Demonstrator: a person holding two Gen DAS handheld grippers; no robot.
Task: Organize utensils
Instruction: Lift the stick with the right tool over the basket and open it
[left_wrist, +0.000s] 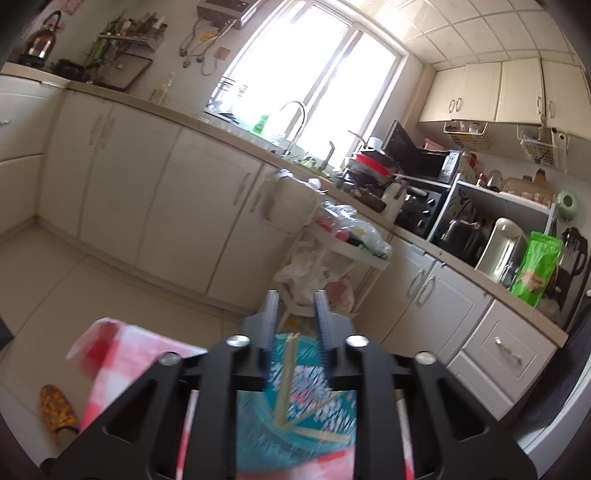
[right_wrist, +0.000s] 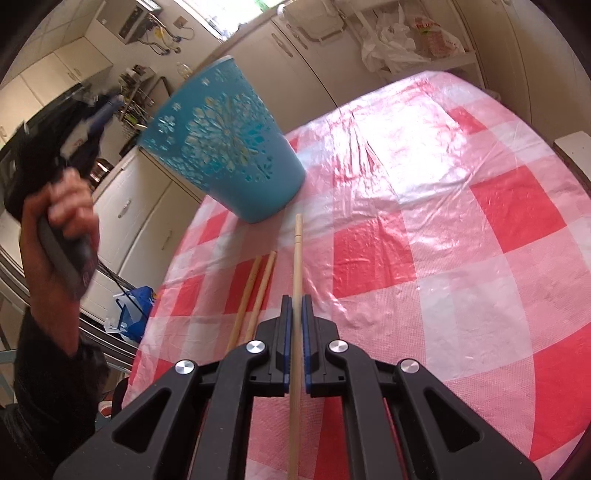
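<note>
The left gripper hangs above the teal holder, its fingers apart and holding nothing. Two chopsticks lie on the checked tablecloth, just left of the right gripper, which is clamped on a third chopstick. I would lift this one level, then tip it into the holder ahead.

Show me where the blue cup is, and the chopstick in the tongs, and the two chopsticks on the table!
Blue cup (right_wrist: 229, 147), right wrist view, on its patterned side.
Held chopstick (right_wrist: 297, 258), right wrist view, on its shaft ahead of the tongs.
Two loose chopsticks (right_wrist: 255, 291), right wrist view, on one stick's middle.
</note>
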